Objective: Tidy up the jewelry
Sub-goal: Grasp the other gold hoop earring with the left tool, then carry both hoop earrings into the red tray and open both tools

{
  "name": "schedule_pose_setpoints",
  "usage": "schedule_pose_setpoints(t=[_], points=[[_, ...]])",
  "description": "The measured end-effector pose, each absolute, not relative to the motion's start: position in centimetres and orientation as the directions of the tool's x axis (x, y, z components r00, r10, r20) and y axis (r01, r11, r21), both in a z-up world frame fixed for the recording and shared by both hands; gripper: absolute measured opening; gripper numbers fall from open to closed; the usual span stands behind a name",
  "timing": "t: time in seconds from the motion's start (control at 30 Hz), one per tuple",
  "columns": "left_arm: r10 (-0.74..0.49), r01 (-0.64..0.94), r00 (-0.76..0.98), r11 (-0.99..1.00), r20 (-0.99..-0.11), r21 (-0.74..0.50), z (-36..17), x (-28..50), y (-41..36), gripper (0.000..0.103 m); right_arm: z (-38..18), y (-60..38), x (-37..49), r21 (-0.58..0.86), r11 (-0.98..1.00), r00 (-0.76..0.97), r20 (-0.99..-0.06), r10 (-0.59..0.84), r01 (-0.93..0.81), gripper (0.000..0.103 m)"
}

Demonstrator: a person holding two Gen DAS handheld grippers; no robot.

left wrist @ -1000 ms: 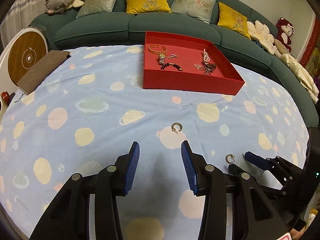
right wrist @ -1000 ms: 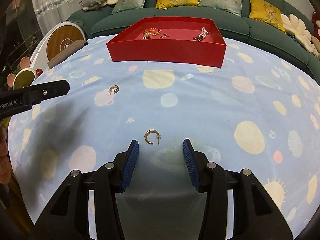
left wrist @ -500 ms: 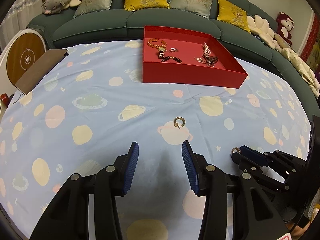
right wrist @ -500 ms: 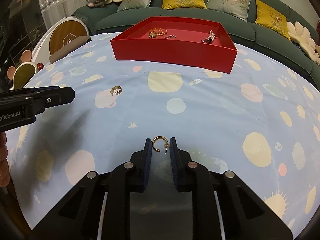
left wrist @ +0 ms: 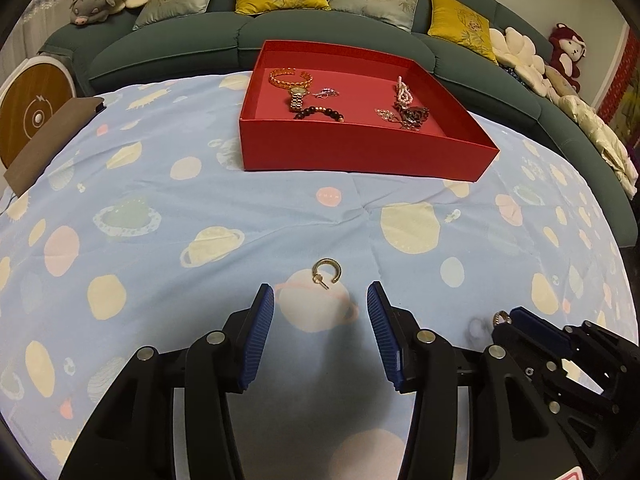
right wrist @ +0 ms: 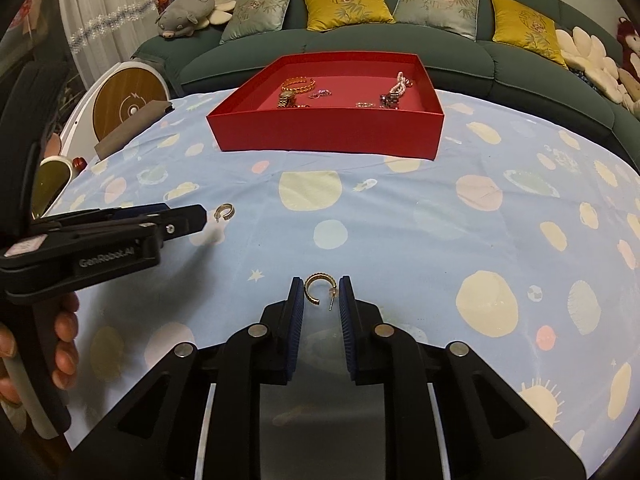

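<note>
**Two hoop earrings on the cloth, one gripper on each**

While my left gripper (left wrist: 321, 304) hangs with its jaws opening, nothing sits between its blue pads (left wrist: 258, 336); the left hoop earring (left wrist: 326, 271) lies on the planet-print tablecloth (left wrist: 160, 184) just beyond the fingertips. My right gripper (right wrist: 320, 294) has its jaws narrowed around the right hoop earring (right wrist: 318, 289), pads at either side of the hoop; the earring rests low on the cloth. Red tray (right wrist: 328, 136) stands farther back, near the green sofa (right wrist: 360, 46), holding a gold bracelet (left wrist: 289, 77), a watch (left wrist: 298, 98), a dark bead bracelet (left wrist: 319, 112).
</note>
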State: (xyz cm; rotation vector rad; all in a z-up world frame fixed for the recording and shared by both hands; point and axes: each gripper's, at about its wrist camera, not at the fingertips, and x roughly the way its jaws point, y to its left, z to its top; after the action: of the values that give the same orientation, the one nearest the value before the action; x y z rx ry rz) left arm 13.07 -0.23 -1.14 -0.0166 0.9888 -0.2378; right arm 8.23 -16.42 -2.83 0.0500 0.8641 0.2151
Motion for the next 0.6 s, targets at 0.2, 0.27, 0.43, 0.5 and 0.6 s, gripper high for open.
schedule_pose_setpoints(t=[0.2, 0.27, 0.43, 0.5, 0.6], points=[[-0.189, 0.183, 0.537, 0.977, -0.822, -0.105, -2.3, 14.0, -1.1, 0.027, -2.8, -17.6, 8.1, 0.144, 0.979, 0.628, -0.751, 0.204, -0.145, 0.017], [-0.180, 0.186, 0.538, 0.978, -0.823, -0.092, -2.6, 14.1, -1.5, 0.020, -2.8, -18.1, 8.1, 0.151, 0.979, 0.629, -0.751, 0.202, -0.135, 0.017], [-0.160, 0.205, 0.562, 0.977, -0.812, -0.051, -2.7, 13.6, -2.1, 0.000, -2.5, -19.1, 7.9, 0.160, 0.980, 0.637, -0.745, 0.198, -0.118, 0.017], [-0.182, 0.208, 0.552, 0.975, -0.814, -0.077, -2.6, 13.5, -1.9, 0.000, -2.4, -19.3, 7.8, 0.163, 0.980, 0.639, -0.743, 0.199, -0.114, 0.017], [-0.249, 0.223, 0.540, 0.963, -0.804, -0.148, -1.9, 13.1, -1.5, 0.000, -2.1, -19.7, 7.6, 0.168, 0.980, 0.644, -0.738, 0.200, -0.110, 0.017]])
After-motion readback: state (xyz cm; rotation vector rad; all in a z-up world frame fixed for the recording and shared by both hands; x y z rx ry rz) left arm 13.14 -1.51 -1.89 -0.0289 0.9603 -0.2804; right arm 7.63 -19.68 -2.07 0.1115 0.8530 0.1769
